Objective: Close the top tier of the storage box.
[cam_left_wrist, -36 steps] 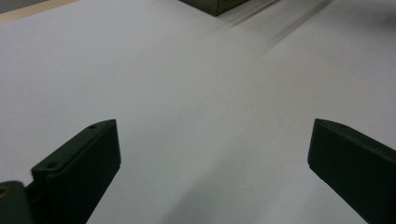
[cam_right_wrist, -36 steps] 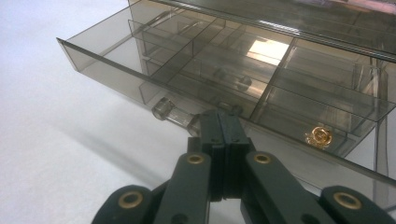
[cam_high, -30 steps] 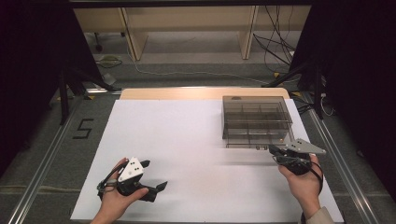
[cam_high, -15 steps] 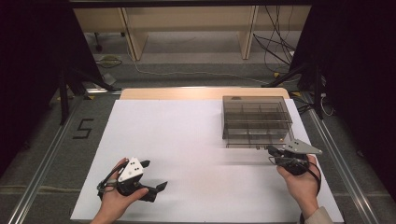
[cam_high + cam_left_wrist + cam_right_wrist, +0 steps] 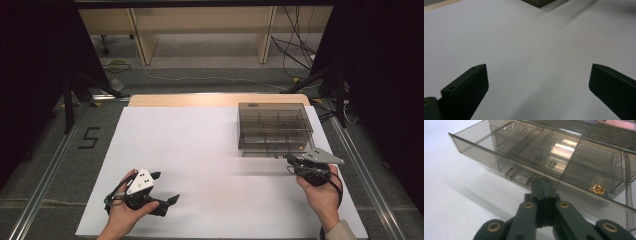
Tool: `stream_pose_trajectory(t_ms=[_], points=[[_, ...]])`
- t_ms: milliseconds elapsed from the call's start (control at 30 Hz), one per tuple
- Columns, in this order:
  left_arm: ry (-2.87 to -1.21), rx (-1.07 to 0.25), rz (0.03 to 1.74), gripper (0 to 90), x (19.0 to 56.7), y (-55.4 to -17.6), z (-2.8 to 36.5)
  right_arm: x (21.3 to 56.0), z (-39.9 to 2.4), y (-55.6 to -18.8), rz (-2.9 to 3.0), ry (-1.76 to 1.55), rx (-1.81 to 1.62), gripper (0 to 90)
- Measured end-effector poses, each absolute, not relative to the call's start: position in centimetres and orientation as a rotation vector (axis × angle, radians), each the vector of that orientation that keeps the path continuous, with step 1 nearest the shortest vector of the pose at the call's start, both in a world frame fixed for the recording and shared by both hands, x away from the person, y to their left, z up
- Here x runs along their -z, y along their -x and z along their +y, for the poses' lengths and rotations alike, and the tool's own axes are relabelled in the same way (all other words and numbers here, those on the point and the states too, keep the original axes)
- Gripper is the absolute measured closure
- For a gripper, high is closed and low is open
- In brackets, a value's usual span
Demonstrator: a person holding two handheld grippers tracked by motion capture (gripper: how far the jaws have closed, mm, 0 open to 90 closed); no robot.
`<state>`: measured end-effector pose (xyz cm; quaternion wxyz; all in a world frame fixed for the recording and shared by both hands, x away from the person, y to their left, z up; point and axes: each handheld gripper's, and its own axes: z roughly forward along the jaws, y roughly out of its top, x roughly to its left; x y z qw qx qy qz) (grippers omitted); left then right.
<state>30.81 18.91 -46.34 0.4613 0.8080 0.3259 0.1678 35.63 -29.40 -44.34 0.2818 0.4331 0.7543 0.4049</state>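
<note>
A smoky clear plastic organizer box (image 5: 274,125) stands at the right of the white table. Its bottom drawer (image 5: 499,157) is pulled partly out toward me, with dividers inside and a small gold piece (image 5: 597,189) in a right-hand compartment. My right gripper (image 5: 291,160) sits at the drawer's front, and in the right gripper view its jaws (image 5: 543,182) are pressed together at the clear handle (image 5: 517,176). My left gripper (image 5: 165,187) rests low at the near left, held in a hand. It is open (image 5: 537,82) over bare white surface with nothing between its jaws.
The white sheet (image 5: 200,150) covers most of the table, with a wooden strip (image 5: 200,100) along its far edge. A metal rail (image 5: 45,175) runs down the left side beside a "5" marking (image 5: 89,137). Cables (image 5: 295,50) lie on the floor behind.
My right gripper has drawn slightly back toward me and to the left at the front of the box. The left gripper has stayed in place.
</note>
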Motion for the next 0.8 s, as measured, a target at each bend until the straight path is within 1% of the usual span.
stream_pose_trajectory(t_ms=[800], points=[[-1.996, -0.41, 0.8, 2.5, 46.39, -30.9, 18.87, 44.17, -29.14, -36.58, 1.968, -1.173, -1.091, 90.0]])
